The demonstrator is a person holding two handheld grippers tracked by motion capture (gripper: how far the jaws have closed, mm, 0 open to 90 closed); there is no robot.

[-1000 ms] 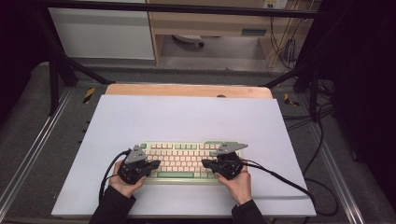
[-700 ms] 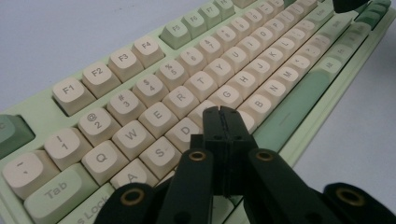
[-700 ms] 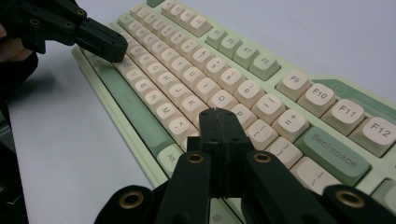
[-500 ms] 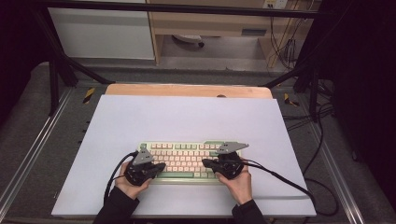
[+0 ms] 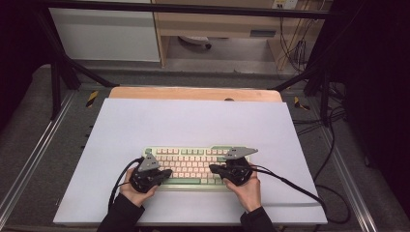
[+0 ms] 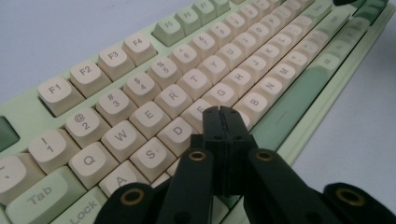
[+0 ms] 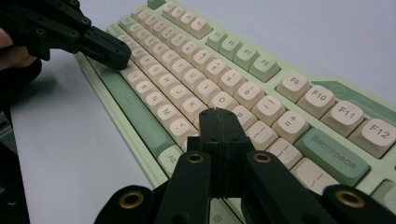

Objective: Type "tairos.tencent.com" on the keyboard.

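A pale green keyboard (image 5: 193, 157) with cream keys lies near the front of the table. My left gripper (image 5: 167, 173) is shut with nothing between its jaws, its tip low over the keys around F and V (image 6: 223, 112). My right gripper (image 5: 212, 168) is shut too and holds nothing, its tip over the keys near L and the semicolon (image 7: 218, 114). In the right gripper view the left gripper (image 7: 119, 53) shows farther off, tip down by the bottom letter row, just above the green space bar (image 7: 135, 112). A hand holds each gripper from the near edge.
The keyboard rests on a pale lilac mat (image 5: 193, 121) over a wooden board (image 5: 193, 93). Black cables (image 5: 300, 188) trail off the right gripper across the mat's right side. Metal frame rails (image 5: 34, 154) run along both sides of the table.
The left gripper has edged slightly to the right over the keyboard's left half. The right gripper has stayed where it was. Both stay shut.
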